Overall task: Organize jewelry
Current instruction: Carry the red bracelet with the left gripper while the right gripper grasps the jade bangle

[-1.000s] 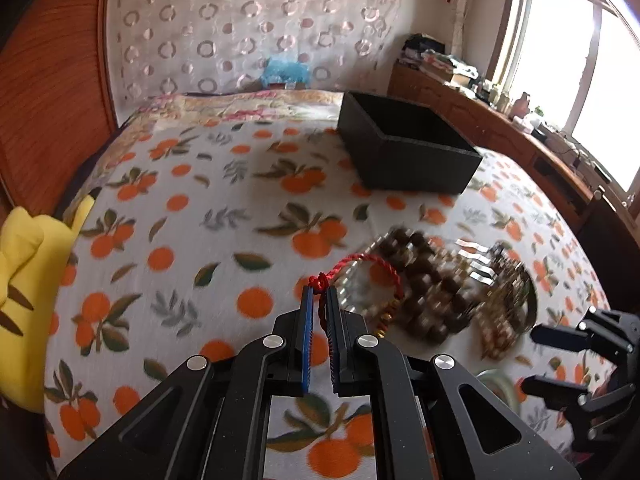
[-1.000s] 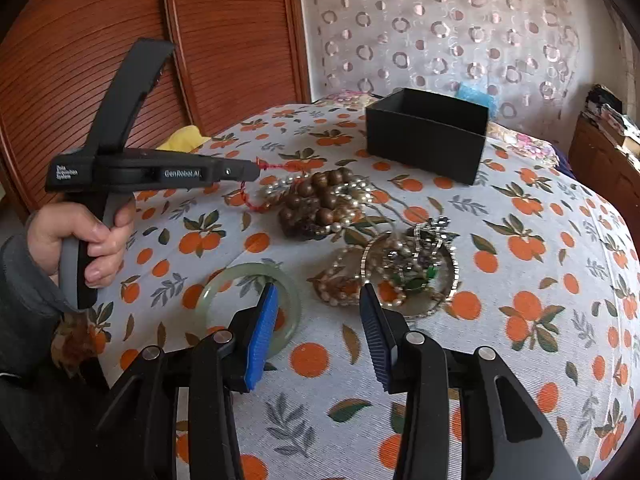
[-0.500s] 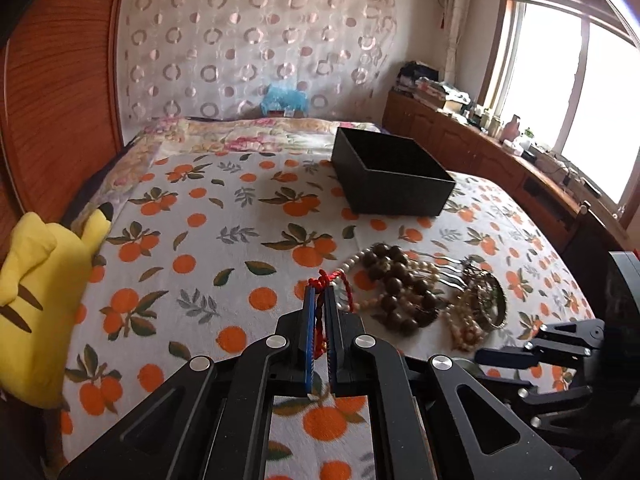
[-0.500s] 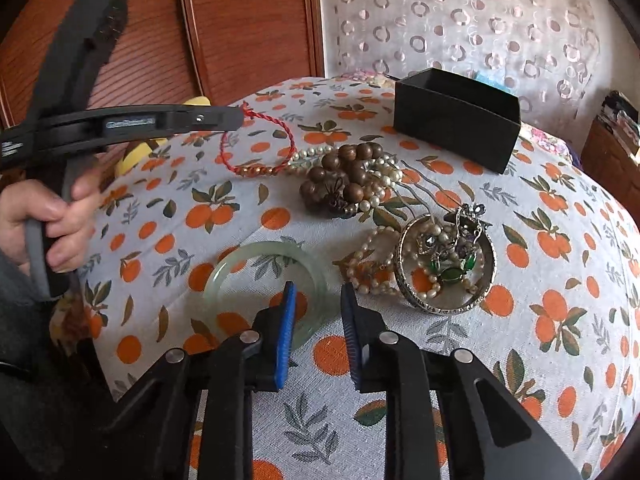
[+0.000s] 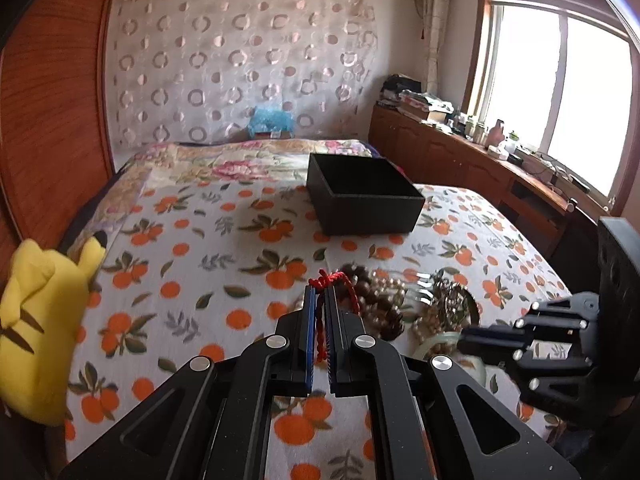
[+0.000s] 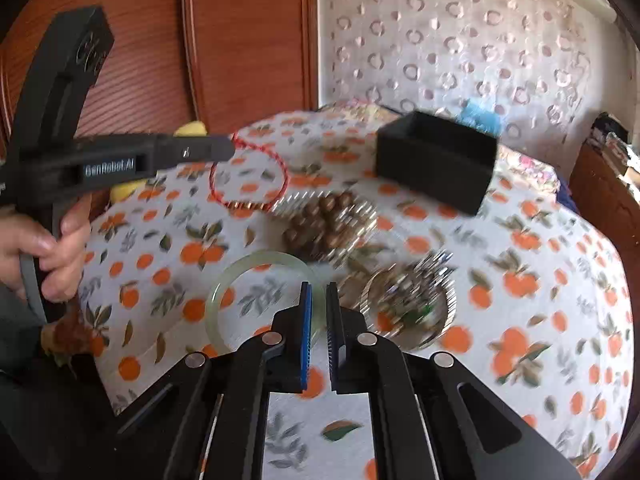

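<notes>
My left gripper (image 5: 319, 290) is shut on a red cord bracelet (image 5: 320, 320). In the right wrist view that bracelet (image 6: 248, 176) hangs as a loop from the left gripper (image 6: 230, 148), above the orange-print bedspread. My right gripper (image 6: 318, 292) is low over the bed. Its jaws are closing, and the blue pads pinch the rim of a pale green jade bangle (image 6: 224, 292). Beyond it lies a pile of brown beads and pearls (image 6: 328, 224), with a metal bangle tangled with pearls (image 6: 408, 300) to the right. An open black box (image 5: 364, 200) stands farther back.
A yellow plush toy (image 5: 40, 320) lies at the bed's left edge against the wooden headboard. A person's hand (image 6: 48, 252) grips the left tool's handle. A wooden cabinet (image 5: 480, 160) with clutter runs under the window on the right.
The left gripper has risen with the red bracelet, lifting it off the jewelry pile. The right gripper's jaws have gone from wide apart to closed on the jade bangle's rim.
</notes>
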Demonstrator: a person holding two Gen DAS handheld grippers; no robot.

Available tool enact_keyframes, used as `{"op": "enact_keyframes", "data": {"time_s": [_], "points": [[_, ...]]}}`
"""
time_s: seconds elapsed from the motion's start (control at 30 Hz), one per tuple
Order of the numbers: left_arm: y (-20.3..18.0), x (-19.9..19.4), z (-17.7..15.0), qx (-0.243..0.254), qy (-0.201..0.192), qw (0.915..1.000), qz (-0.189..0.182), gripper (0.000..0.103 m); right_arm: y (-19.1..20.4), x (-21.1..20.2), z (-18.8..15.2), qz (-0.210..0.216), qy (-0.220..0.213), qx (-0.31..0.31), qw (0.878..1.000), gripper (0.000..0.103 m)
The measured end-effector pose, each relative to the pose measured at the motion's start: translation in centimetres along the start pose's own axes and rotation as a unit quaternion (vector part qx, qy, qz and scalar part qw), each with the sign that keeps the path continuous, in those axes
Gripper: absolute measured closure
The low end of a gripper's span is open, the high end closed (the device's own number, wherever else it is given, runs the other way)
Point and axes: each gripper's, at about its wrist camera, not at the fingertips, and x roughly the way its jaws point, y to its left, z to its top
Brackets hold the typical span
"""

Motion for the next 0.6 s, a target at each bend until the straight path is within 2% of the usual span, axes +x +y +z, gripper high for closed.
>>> {"op": "enact_keyframes", "data": {"time_s": [0.37,0.6], "points": [[-1.1,2.5,4.0,0.018,-0.015,0.9997,-0.001,0.099,-6.4,-0.2,3.8,-0.065,-0.042,0.012,0.997,0.095],[-1.3,5.5,7.1,0.024,-0.003,0.9997,0.0,0.099,-10.7,1.0,6.7,-0.103,-0.052,0.029,0.993,0.095]]}}
